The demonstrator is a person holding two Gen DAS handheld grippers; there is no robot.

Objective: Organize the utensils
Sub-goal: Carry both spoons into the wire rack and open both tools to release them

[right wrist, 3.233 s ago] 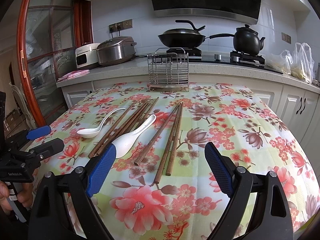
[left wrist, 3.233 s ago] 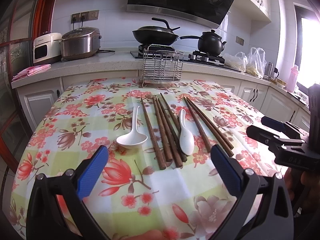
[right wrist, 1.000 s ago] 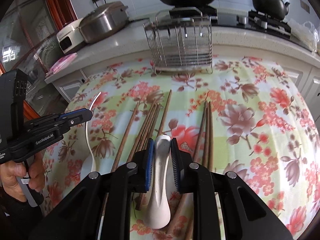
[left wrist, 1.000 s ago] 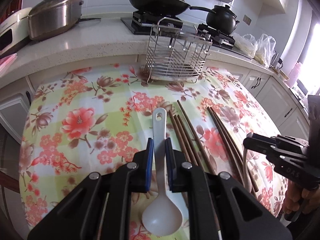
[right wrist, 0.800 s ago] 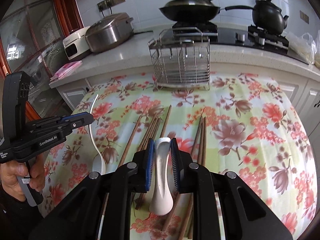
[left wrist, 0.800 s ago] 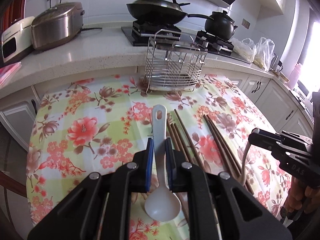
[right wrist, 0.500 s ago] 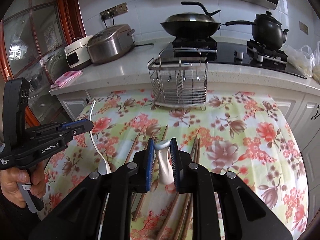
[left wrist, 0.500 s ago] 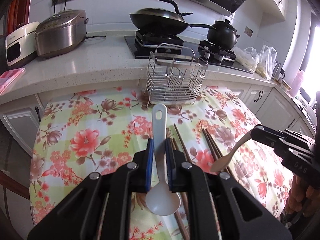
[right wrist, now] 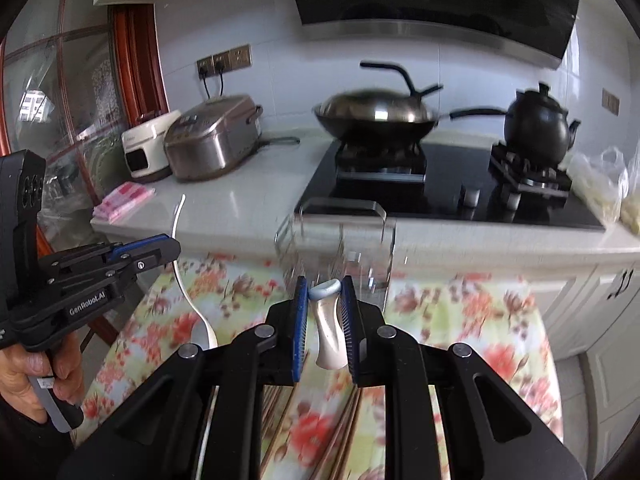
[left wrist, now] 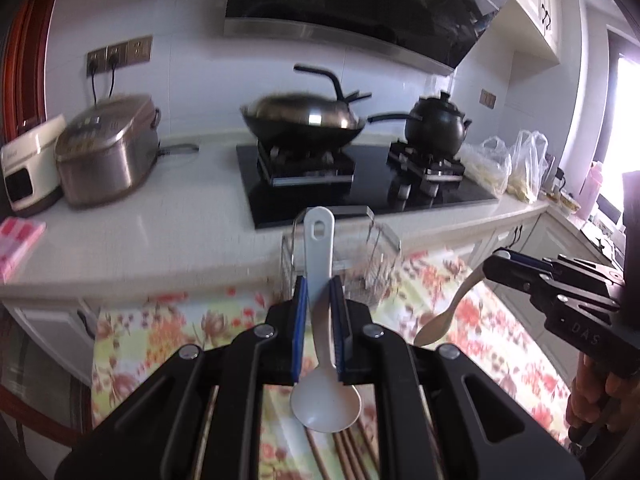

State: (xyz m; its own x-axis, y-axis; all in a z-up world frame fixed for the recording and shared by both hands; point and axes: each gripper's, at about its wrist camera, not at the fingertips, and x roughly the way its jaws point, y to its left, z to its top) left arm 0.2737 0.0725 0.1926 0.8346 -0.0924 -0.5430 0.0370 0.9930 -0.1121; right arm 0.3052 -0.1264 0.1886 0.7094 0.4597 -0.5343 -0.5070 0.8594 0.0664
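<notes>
White ceramic spoon, centre of the left wrist frame, is pinched by the left gripper. Lower centre in the right wrist view, the right gripper clamps a second white ceramic spoon before the blurred wire utensil rack.

Two white spoons, one wire rack, one wok, one kettle (chopsticks too blurred to count).
</notes>
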